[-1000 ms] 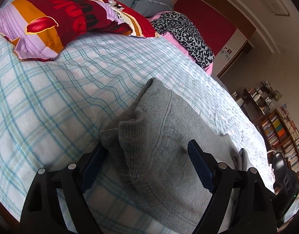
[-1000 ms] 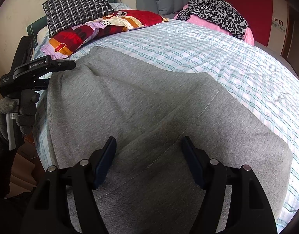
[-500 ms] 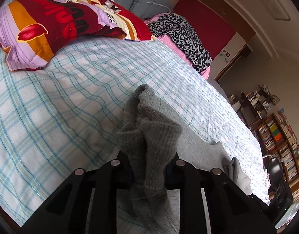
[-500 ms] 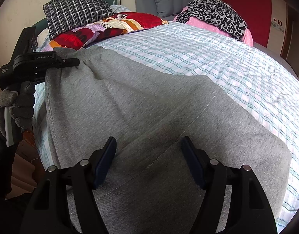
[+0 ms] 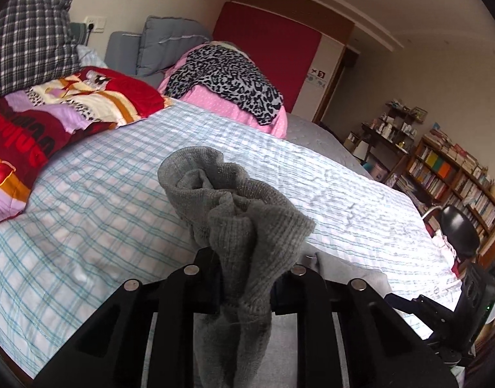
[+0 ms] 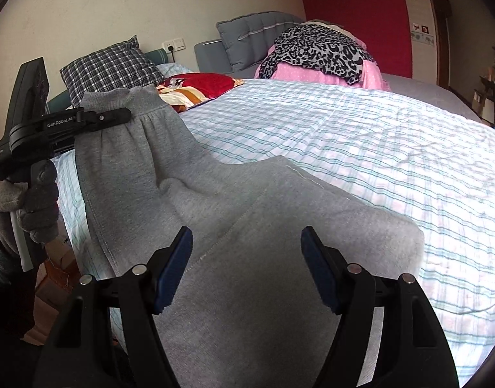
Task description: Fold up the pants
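Lifted higher than a moment ago, the ribbed waistband of the grey fleece pants (image 5: pixel 244 236) stands bunched off the bed, pinched in the left gripper (image 5: pixel 247 286). Nearest the right wrist camera, the right gripper (image 6: pixel 247 266) hovers spread wide above the pants' legs, which lie flat on the blue-checked bedsheet (image 6: pixel 360 135). Farther back sit a red patterned pillow (image 5: pixel 63 113), a dark plaid pillow (image 6: pixel 111 68) and a leopard-print cloth (image 6: pixel 315 48).

Soft daylight fills both fisheye views, edges bend into dark corners, and the pale checked cotton bedsheet (image 6: pixel 360 135) glares slightly.
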Available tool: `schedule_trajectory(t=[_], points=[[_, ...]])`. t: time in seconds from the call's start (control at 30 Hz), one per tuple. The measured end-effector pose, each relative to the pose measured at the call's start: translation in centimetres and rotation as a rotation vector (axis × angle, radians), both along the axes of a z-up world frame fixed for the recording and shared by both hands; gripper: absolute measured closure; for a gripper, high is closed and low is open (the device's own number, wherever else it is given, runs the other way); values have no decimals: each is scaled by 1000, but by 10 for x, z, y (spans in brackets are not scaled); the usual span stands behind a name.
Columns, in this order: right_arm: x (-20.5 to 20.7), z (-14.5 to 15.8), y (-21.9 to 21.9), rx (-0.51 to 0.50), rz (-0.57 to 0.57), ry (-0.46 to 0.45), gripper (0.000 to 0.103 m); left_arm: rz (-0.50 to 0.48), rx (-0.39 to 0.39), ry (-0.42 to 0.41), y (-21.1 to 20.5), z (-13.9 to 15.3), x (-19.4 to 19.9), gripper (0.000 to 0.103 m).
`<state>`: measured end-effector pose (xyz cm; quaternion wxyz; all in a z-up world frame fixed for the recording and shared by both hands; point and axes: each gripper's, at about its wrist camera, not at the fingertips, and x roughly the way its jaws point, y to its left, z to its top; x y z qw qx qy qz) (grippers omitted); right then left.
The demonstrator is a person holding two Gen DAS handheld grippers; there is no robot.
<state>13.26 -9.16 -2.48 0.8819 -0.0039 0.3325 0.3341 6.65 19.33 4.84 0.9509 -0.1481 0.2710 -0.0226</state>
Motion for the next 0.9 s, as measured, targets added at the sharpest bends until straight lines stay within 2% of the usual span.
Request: schedule_trajectory(t=[0.23, 0.43, 0.63, 0.73, 0.9], points=[[-15, -8, -47, 67, -66, 16, 32, -174, 144, -43, -95, 16, -2, 84], [-19, -21, -83, 138, -126, 56, 32, -319, 235, -70, -172, 12, -13, 84], [-23, -29, -126, 212, -205, 79, 32, -439, 302, -54, -241, -11, -19, 84], [-26, -32, -144, 223, -243, 79, 32, -454, 365, -47, -270, -27, -20, 84], [-30, -42, -165, 235, -298, 102, 32, -472, 415, -11, -293, -54, -20, 83]])
